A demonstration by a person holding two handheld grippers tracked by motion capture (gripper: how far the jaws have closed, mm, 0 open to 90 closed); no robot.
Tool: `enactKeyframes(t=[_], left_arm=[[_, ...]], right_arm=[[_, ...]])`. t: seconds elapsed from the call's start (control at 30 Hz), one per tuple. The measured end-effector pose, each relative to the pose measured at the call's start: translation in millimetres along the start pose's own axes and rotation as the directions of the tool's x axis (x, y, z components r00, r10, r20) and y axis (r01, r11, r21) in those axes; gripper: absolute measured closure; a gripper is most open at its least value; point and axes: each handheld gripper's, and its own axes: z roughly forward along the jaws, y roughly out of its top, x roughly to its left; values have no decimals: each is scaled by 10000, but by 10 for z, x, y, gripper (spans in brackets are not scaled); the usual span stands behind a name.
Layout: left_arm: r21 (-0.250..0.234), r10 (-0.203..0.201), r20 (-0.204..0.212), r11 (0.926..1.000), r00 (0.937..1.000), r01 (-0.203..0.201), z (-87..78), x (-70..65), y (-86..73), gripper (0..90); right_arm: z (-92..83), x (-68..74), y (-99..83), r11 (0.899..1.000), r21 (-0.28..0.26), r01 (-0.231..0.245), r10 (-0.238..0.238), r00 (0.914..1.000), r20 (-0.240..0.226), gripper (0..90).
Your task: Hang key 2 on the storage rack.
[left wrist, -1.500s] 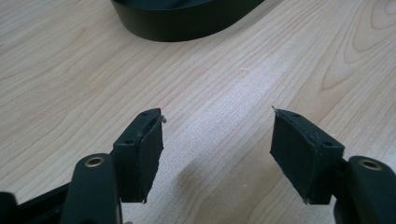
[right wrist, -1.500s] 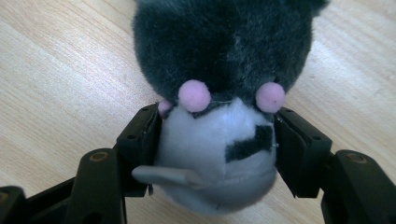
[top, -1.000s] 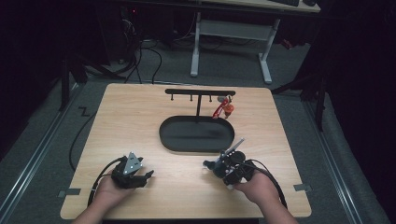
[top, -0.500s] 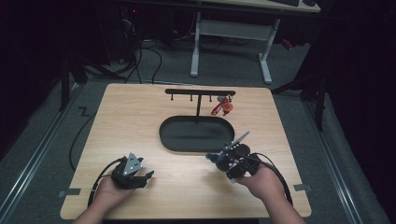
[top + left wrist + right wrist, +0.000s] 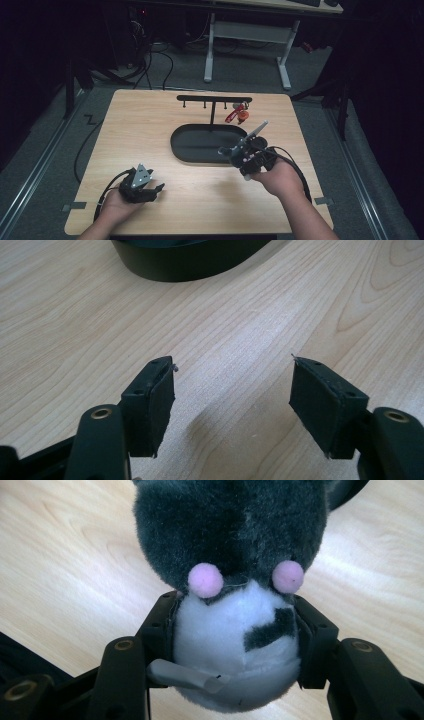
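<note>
While the right gripper (image 5: 235,630) is clamping a small grey-and-white plush toy (image 5: 235,580), the right gripper view is showing how the load behaves: the white belly is bulging between the two black pads, so the filling is judged soft and springy, and the whole figure very light. Fur of this kind is neither slippery nor fragile, but it is compressible, so a grip on the rounded belly, as here, is judged sounder than one on the wider dark part or the two pink pompoms above it. That dark upper part is reaching past the fingertips toward the upper edge of the frame, and a pale grey flap is lying across the belly at lower centre. Both pads are pressing on the belly's sides, left and right of centre, with the jaws standing at a middling width set by the toy itself.

At right of centre in the high view, the right gripper (image 5: 240,150) is hanging over the near right rim of the black oval tray (image 5: 200,152); the toy itself is too small to make out there. A black hook rack (image 5: 214,99) with a red item (image 5: 235,115) is standing behind the tray.

At lower left, the left gripper (image 5: 150,190) is resting on the wooden table (image 5: 150,130); its jaws are standing wide apart with nothing between them.
</note>
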Motion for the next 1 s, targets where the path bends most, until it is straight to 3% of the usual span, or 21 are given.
enactKeyframes(t=[0.5, 1.0], left_arm=[[-8, -27, 35, 10000, 10000, 27, -5, 4, -7, 345], [9, -104, 66, 9999, 9999, 104, -15, 31, -21, 344]], right_arm=[[-340, -172, 488, 9993, -112, -350, 353, 9988, 330, 472], [-414, -265, 846, 9966, -215, -798, 812, 9937, 767, 472]])
